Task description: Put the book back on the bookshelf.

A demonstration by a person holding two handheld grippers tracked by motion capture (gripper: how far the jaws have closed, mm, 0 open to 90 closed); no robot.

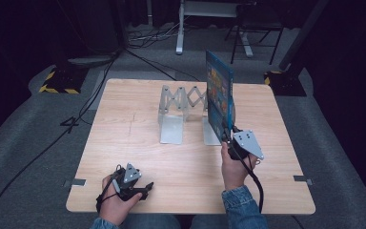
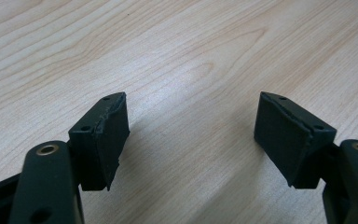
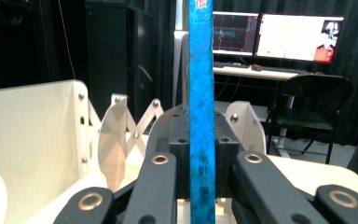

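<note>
A thin blue book (image 1: 218, 93) with a colourful cover stands upright, held by its lower edge in my right gripper (image 1: 228, 139), just over the right end of a grey expanding book rack (image 1: 182, 101). In the right gripper view the blue spine (image 3: 201, 93) runs straight up between the shut jaws, with the rack's white plates (image 3: 32, 135) behind and to the left. My left gripper (image 1: 146, 188) rests low near the table's front left edge. Its pads (image 2: 108, 135) stand wide apart over bare wood with nothing between them.
The wooden table (image 1: 124, 143) carries the rack at its far middle. Beyond it are cables on the grey floor, a folding chair (image 3: 307, 107), a desk with lit monitors (image 3: 279, 35) and a yellow-black striped base (image 1: 57, 81).
</note>
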